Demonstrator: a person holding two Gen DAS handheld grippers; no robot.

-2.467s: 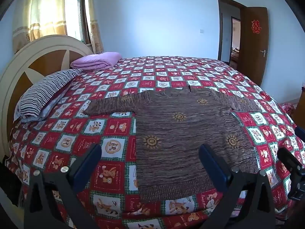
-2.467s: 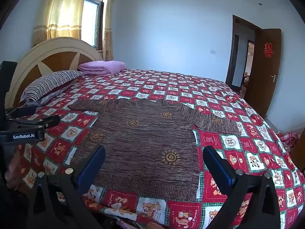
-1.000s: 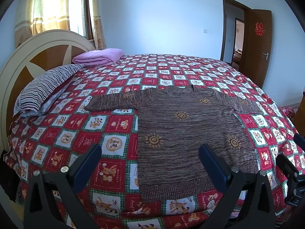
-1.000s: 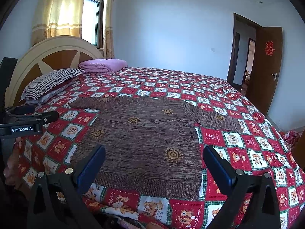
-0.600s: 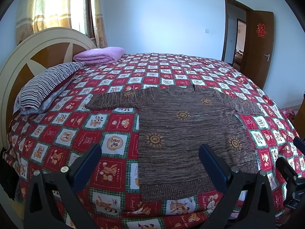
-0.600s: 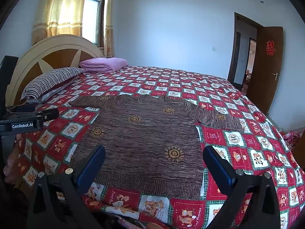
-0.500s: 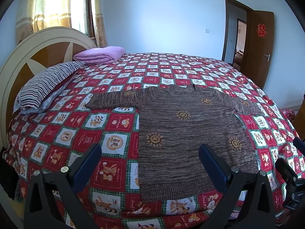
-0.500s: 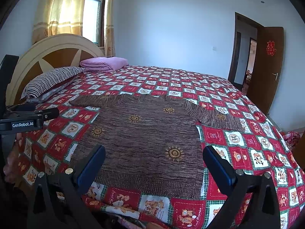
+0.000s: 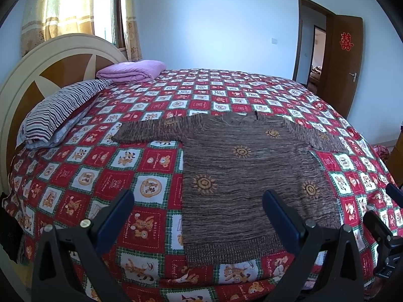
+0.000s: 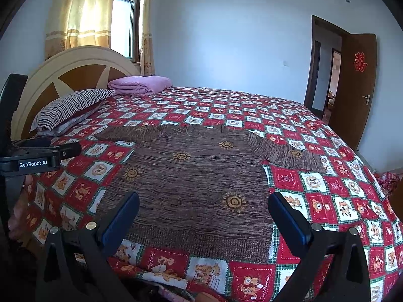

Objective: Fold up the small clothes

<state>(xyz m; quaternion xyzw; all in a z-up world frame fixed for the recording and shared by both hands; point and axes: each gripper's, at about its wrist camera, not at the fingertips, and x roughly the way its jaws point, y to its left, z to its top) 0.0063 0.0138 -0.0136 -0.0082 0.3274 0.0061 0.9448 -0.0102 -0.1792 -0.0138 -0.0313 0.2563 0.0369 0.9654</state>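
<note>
— Brown sweater lies flat mid-bed, sleeves spread?
— Yes, laid out ready for folding. Left claw and right claw hover near its hem, both released, empty.

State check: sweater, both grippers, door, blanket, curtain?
Brown sweater: unfolded, flat on the bed, both sleeves spread out.
Left gripper: open, holding nothing.
Right gripper: open, holding nothing.
Door: open.
Pink blanket: folded, by the headboard.
Curtain: partly drawn, window showing.
</note>
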